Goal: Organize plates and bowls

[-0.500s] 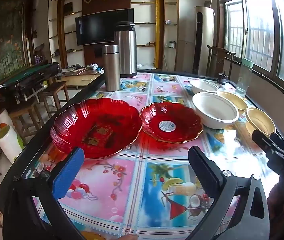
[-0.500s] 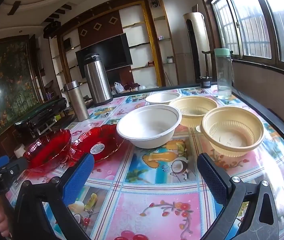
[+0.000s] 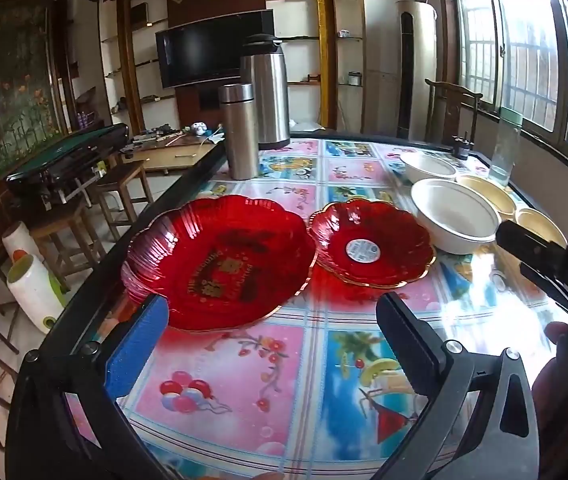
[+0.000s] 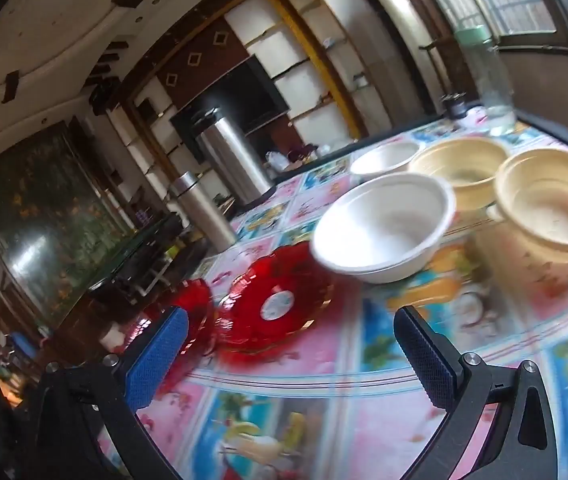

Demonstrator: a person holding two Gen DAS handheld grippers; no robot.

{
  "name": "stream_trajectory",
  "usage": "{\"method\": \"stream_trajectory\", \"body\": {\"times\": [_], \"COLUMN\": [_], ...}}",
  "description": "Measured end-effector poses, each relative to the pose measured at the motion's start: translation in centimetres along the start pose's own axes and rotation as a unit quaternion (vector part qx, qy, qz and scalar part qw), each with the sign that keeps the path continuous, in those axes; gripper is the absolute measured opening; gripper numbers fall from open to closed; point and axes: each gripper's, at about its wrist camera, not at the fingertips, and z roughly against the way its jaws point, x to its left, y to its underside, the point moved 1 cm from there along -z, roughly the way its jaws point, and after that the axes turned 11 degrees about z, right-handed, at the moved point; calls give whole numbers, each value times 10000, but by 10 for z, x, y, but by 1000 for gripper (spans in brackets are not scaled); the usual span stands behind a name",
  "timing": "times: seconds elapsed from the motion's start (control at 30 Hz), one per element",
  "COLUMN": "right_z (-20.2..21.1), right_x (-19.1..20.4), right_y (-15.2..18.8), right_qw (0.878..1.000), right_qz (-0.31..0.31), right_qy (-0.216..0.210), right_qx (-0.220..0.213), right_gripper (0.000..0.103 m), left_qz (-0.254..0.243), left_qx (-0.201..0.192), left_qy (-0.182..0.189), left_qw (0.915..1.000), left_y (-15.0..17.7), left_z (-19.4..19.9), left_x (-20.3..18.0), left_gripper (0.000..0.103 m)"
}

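Note:
A large red glass plate lies on the patterned table just beyond my open left gripper. Right of it sits a smaller red plate with a round white sticker. Further right stand a big white bowl, a smaller white bowl behind it, and two cream bowls. In the tilted, blurred right wrist view my right gripper is open over the table, facing the small red plate, with the white bowl and cream bowls beyond. Both grippers hold nothing.
Two steel flasks stand at the table's far left; a clear bottle with a green lid stands at the far right near the window. Stools and a white container are off the table's left edge.
The right gripper has swung and tilted left, now facing the small red plate instead of the bowls. In the left view it has risen toward the white bowl. The left gripper barely moved.

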Motion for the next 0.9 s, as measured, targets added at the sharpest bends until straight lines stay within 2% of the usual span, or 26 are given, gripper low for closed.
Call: {"method": "stream_trajectory", "body": {"times": [0.17,0.37,0.5,0.9], "right_z": [-19,-20,-25,-26], "right_x": [7,-15,-19,-23], "right_y": [8,16,18,17], "right_qw": [9997,9981,9961,9950], "right_qz": [20,-348,-537,-654], "right_qy": [-12,109,26,-85], "right_qx": [253,489,704,750], "right_gripper": [103,103,103,103], "left_qz": [82,130,89,21], "left_qx": [0,9,51,146], "left_qy": [-69,-78,-67,-89], "left_qw": [9999,9999,9999,9999], "left_y": [-3,-1,1,5], "left_z": [-2,-4,-5,-12], "left_x": [8,8,5,1], "left_gripper": [103,103,103,103]}}
